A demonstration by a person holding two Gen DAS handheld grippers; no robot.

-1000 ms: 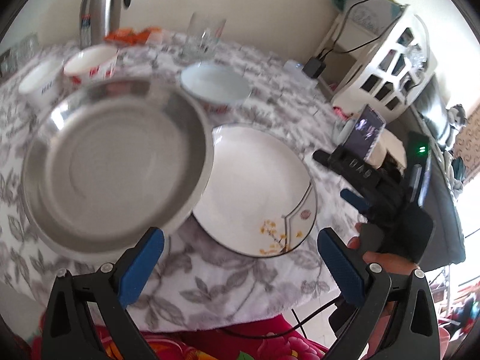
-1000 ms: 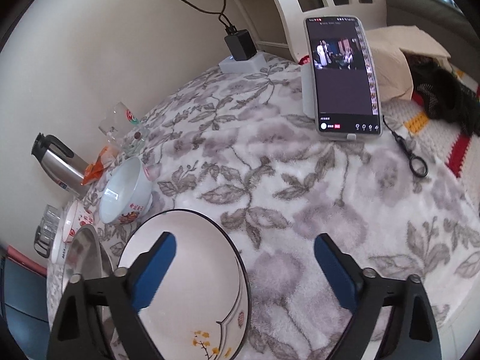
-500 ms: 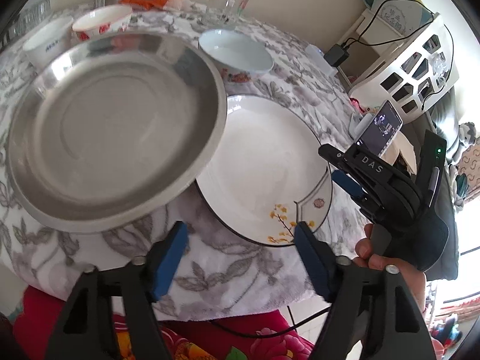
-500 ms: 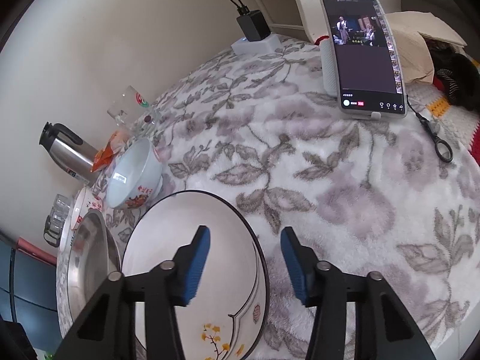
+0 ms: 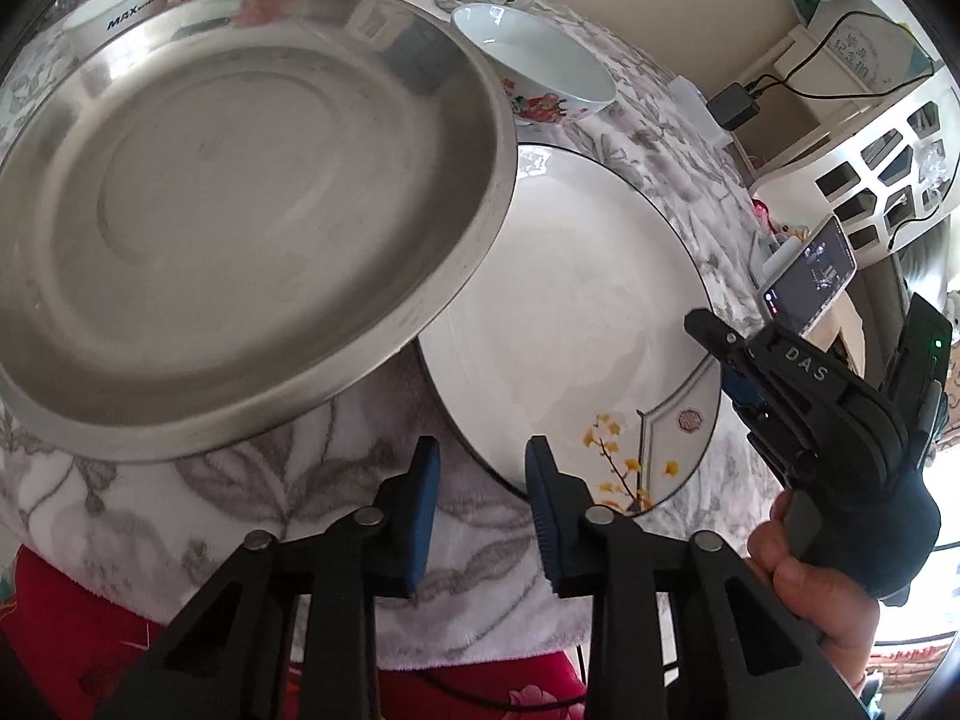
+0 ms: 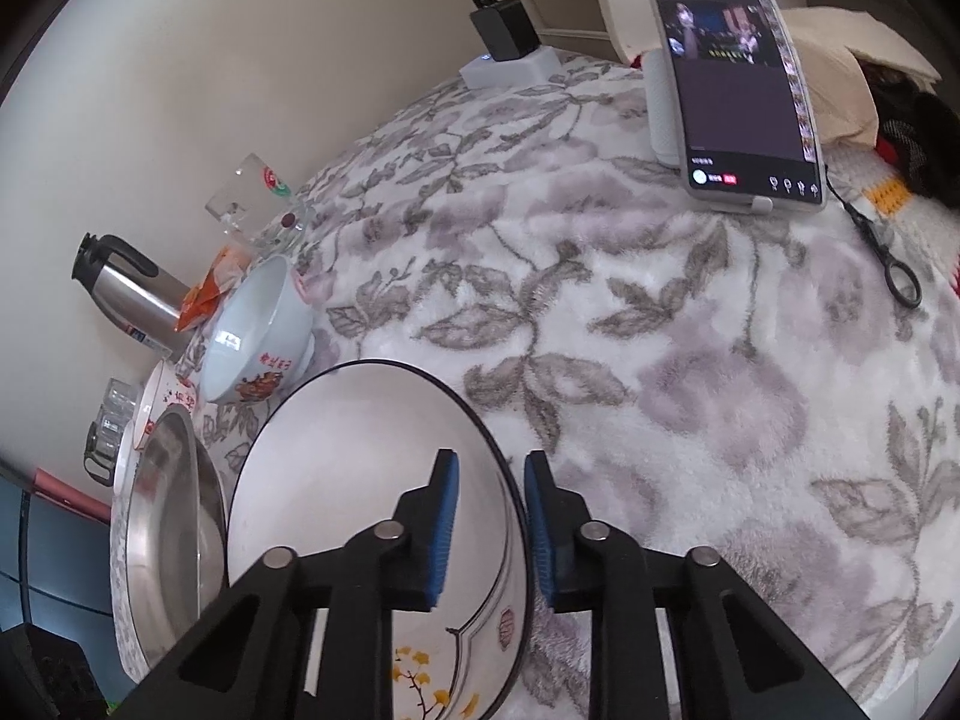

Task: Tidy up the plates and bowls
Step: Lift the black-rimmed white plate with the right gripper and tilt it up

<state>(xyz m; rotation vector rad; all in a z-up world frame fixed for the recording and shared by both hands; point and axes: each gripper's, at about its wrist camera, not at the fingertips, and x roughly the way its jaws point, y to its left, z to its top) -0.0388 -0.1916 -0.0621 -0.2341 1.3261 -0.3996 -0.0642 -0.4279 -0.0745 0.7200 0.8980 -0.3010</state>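
Round white ceramic plate with black rim (image 6: 360, 480) lies flat on the floral tablecloth (image 6: 660, 360), its right edge between the right gripper's (image 6: 489, 534) narrowly parted, empty jaws; left gripper (image 5: 483, 504) likewise, at its near edge.

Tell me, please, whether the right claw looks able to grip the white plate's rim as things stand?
Probably yes: the right claw straddles the white plate rim, with nothing between.
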